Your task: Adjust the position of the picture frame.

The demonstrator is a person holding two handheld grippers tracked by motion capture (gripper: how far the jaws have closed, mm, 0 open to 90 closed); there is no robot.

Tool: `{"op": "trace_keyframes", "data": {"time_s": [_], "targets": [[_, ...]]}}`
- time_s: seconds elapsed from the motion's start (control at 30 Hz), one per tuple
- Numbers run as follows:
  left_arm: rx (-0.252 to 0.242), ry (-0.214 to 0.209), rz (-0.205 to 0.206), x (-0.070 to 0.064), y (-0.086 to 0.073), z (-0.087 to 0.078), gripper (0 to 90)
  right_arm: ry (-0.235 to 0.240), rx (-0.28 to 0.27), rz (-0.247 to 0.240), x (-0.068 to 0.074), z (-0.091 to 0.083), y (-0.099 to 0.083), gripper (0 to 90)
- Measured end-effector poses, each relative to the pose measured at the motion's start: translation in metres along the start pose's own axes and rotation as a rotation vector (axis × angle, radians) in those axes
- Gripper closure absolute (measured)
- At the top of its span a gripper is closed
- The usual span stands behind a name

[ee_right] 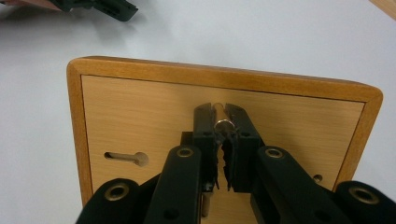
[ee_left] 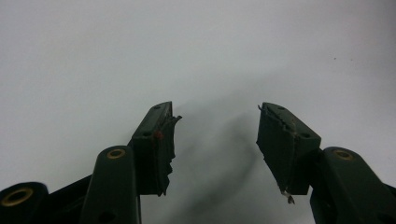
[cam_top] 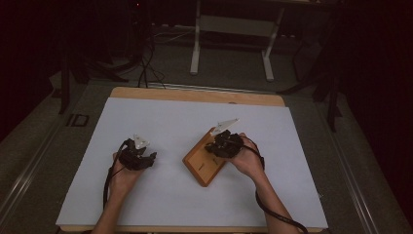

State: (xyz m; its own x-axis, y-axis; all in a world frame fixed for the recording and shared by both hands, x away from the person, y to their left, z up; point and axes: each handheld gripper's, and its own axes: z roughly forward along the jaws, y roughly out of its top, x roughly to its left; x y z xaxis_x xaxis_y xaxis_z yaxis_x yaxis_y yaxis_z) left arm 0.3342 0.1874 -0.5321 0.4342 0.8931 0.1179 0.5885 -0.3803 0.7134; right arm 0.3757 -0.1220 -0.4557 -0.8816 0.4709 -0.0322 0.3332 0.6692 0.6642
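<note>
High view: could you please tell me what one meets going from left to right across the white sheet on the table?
Left gripper, black, in the person's left hand → flat wooden board with a raised rim → right gripper, black, over the board's far end.

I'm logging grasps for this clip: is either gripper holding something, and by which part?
The right gripper is shut on a small metal ring on the wooden board. The left gripper is open, holding nothing.
</note>
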Motion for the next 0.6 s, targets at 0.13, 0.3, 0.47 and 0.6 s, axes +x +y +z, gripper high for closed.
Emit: {"op": "trace_keyframes", "data": {"time_s": [0.13, 0.3, 0.47, 0.6], "targets": [[-0.005, 0.000, 0.001, 0.000, 0.000, -0.001, 46.1, -0.005, 0.003, 0.013, 0.000, 0.006, 0.003, 84.3], [-0.011, -0.001, 0.004, -0.001, 0.000, -0.001, 46.1, -0.015, 0.009, 0.034, -0.003, 0.014, 0.009, 84.3], [-0.014, -0.001, 0.005, -0.002, 0.001, 0.000, 46.1, -0.033, 0.015, 0.051, -0.007, 0.023, 0.013, 84.3], [-0.012, -0.004, 0.008, -0.002, 0.001, -0.001, 46.1, -0.051, 0.021, 0.091, -0.014, 0.035, 0.017, 84.4]]}}
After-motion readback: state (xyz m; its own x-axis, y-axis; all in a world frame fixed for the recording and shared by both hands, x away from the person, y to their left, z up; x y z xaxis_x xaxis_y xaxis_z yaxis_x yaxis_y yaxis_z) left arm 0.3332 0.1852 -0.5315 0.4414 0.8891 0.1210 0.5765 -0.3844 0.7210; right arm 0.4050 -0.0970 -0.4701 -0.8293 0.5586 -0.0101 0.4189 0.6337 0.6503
